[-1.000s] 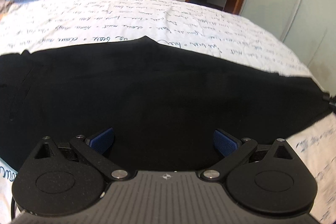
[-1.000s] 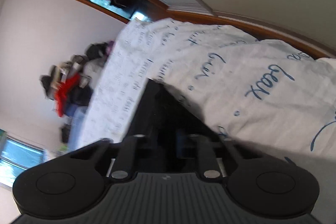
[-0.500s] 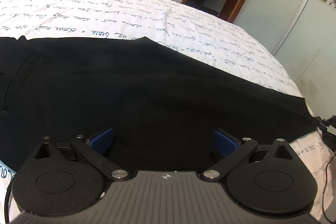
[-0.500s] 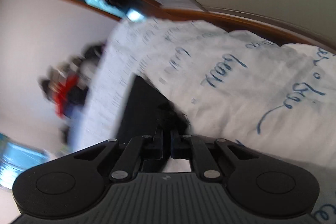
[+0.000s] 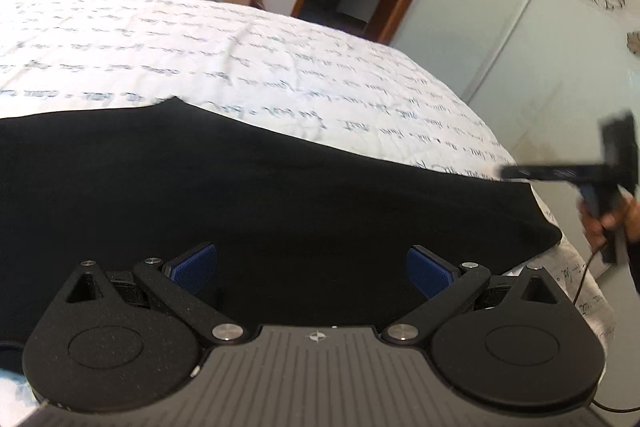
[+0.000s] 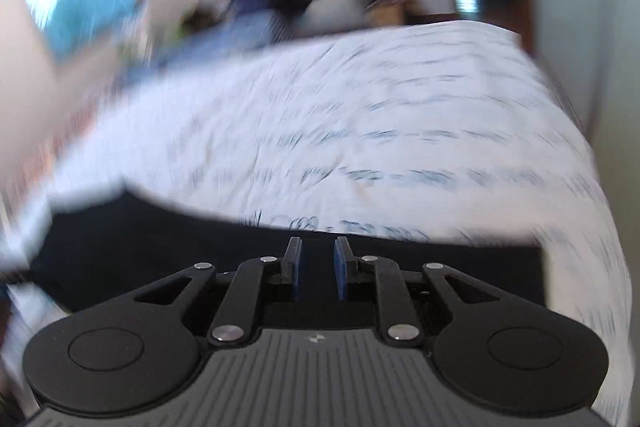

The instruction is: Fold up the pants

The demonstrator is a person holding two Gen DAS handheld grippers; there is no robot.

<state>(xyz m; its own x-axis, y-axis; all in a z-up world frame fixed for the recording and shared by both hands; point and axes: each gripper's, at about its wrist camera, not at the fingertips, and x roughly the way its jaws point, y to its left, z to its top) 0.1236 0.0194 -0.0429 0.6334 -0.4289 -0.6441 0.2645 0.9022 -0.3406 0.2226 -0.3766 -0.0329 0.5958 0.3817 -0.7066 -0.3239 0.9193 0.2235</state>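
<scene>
Black pants lie flat across the lower half of the frame on a script-printed bedsheet. The left gripper hangs over them, blue pads wide apart and holding nothing. The right gripper, at the pants' edge in its blurred view, has pads slightly apart, gripping nothing.

The right claw has let go of the pants hem, its pads now slightly parted (view blurred), and appears at the left view's right edge.
</scene>
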